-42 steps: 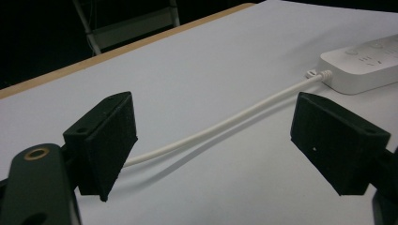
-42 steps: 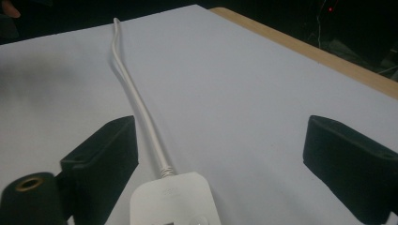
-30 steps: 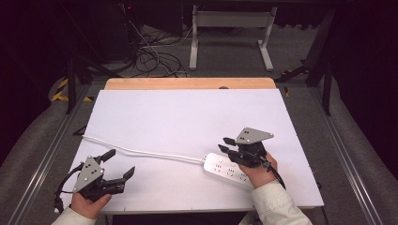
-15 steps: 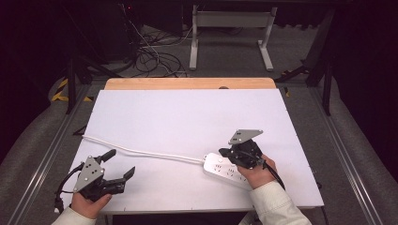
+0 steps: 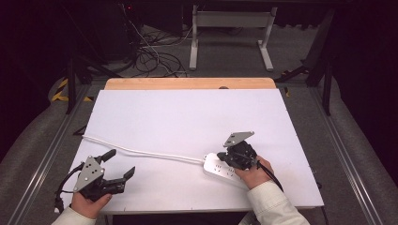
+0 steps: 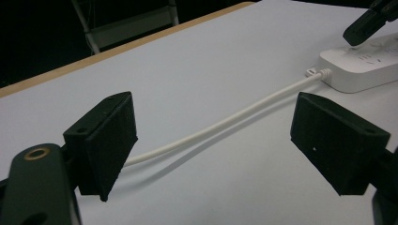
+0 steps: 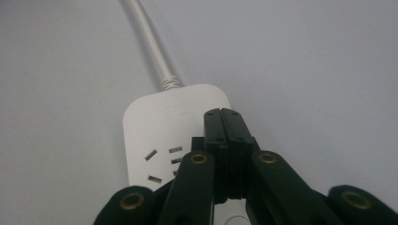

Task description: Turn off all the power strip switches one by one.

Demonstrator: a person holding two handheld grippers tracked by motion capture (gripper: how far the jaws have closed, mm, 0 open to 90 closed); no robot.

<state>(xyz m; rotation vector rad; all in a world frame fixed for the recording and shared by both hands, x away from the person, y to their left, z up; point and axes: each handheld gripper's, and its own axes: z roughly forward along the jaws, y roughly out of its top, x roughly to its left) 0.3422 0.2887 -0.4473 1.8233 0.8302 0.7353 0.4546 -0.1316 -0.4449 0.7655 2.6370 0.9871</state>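
Note:
A white power strip (image 5: 213, 167) lies flat on the white table top (image 5: 187, 112) at the front right. Its white cable (image 5: 141, 151) runs left across the table. My right gripper (image 5: 225, 159) is shut with nothing between its jaws. In the right gripper view its joined tips (image 7: 222, 115) rest over the cable end of the power strip (image 7: 155, 117), just beyond the sockets; I cannot tell if they touch it. My left gripper (image 5: 120, 164) stands open near the front left corner. The cable (image 6: 225, 123) passes beyond its wide-apart pads (image 6: 108, 140), untouched.
A wooden edge (image 5: 187, 83) borders the far side of the table. Beyond it, a tangle of dark cables (image 5: 155, 56) and a white metal frame (image 5: 230, 28) stand on the floor. Metal rails run along both table sides.
My right gripper has sunk a little and shifted left onto the cable end of the power strip, with its jaws drawn together. The left gripper has stayed put.

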